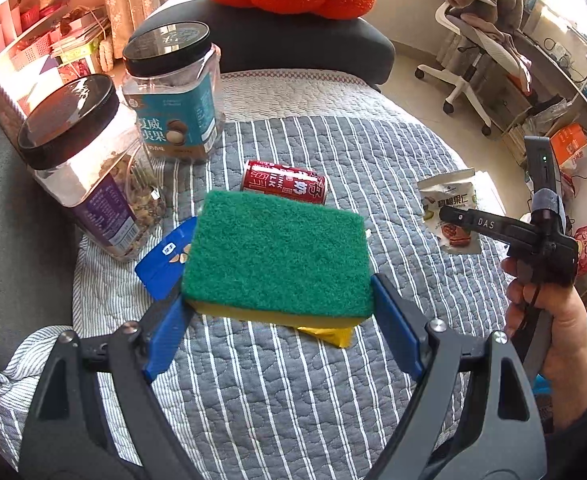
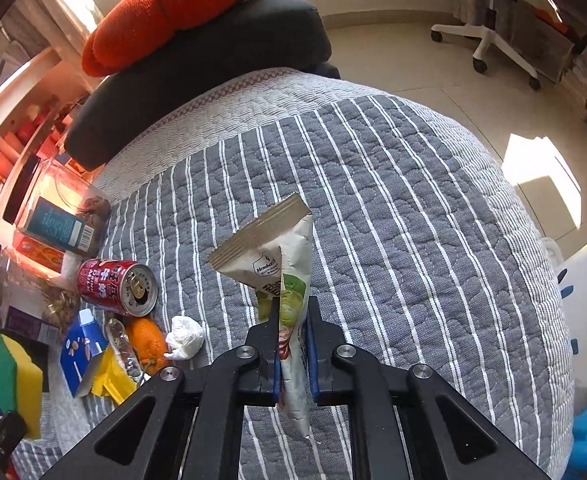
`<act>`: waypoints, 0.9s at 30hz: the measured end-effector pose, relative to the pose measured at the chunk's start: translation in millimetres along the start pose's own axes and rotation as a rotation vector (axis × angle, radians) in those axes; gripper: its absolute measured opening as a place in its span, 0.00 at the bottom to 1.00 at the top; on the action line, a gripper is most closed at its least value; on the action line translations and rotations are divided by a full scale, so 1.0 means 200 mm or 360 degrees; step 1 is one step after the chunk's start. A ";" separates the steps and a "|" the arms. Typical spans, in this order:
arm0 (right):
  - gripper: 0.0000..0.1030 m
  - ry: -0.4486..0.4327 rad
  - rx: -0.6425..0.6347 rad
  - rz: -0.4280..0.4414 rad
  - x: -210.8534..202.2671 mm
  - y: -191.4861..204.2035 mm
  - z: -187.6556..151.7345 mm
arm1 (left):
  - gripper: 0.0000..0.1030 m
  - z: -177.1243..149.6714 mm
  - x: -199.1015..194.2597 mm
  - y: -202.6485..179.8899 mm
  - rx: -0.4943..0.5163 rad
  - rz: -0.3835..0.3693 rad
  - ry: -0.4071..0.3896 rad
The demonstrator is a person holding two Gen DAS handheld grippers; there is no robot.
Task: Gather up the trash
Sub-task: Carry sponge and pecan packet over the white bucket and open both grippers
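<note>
Two grips: right gripper [image 2: 291, 344] clamped mid-body on light, crinkly, slippery snack packet [image 2: 281, 276]; left gripper [image 1: 279, 312] squeezing soft sponge [image 1: 277, 256].

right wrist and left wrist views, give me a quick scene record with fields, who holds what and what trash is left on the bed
surface: striped quilt
left gripper: shut on green and yellow sponge
right gripper: shut on snack packet, lifted off the quilt
trash left: red can on its side, crumpled tissue, blue carton, orange peel
not trash: two lidded jars at the far left
</note>
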State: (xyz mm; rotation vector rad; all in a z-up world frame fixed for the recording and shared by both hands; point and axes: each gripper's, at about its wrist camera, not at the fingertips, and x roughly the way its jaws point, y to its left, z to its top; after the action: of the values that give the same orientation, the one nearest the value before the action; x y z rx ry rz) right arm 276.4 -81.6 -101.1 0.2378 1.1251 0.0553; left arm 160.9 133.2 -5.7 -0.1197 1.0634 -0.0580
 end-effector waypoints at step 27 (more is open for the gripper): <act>0.09 -0.0166 0.0353 -0.0246 -0.71 -1.02 -0.02 | 0.83 0.02 0.09 -0.79 0.0289 -0.0262 -0.0036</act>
State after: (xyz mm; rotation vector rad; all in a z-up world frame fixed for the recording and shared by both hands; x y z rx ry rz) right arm 195.9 -303.5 -21.1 0.3466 1.0424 -0.2181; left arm 175.3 -24.7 1.0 -0.0429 1.0190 -0.3004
